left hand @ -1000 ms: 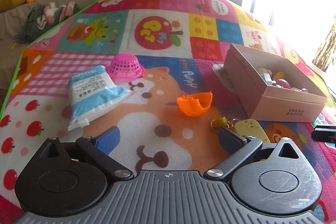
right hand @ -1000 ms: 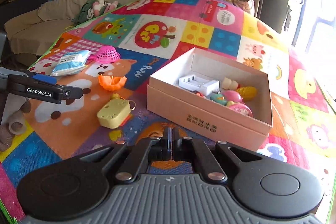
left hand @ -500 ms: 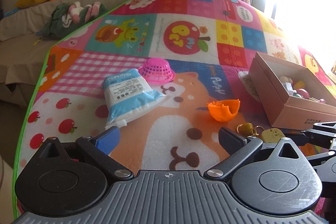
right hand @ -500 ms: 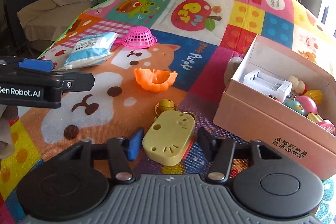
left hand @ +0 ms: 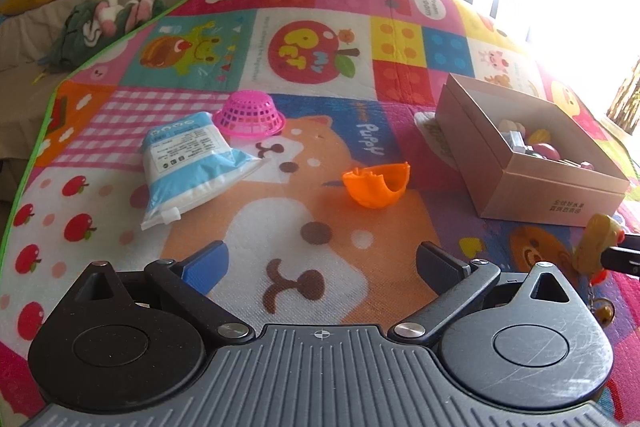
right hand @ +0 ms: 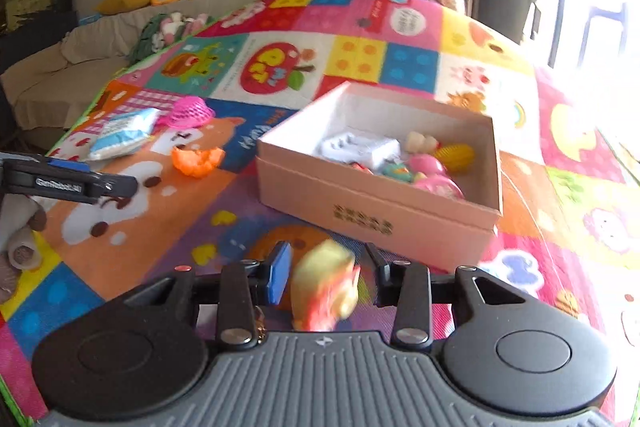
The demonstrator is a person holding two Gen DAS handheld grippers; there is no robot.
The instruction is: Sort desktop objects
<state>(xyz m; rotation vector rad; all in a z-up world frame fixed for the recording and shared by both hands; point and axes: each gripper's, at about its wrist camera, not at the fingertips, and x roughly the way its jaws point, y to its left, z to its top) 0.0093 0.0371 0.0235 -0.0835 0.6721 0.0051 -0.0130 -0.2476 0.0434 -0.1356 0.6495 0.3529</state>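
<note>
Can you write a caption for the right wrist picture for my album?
Right gripper closing around a blurry yellow toy, just in front of the open cardboard box of toys.

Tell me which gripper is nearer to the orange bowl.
Left. The left gripper sits open just short of the orange bowl, facing it. The right gripper is off by the box, its jaws closing around a yellow toy.

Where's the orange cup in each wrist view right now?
Left wrist: orange cup sits mid-frame, right of centre, on the mat between the blue pouch and the box.
Right wrist: orange cup sits left of centre, just left of the box.
Shared landmark: the pink basket.
</note>
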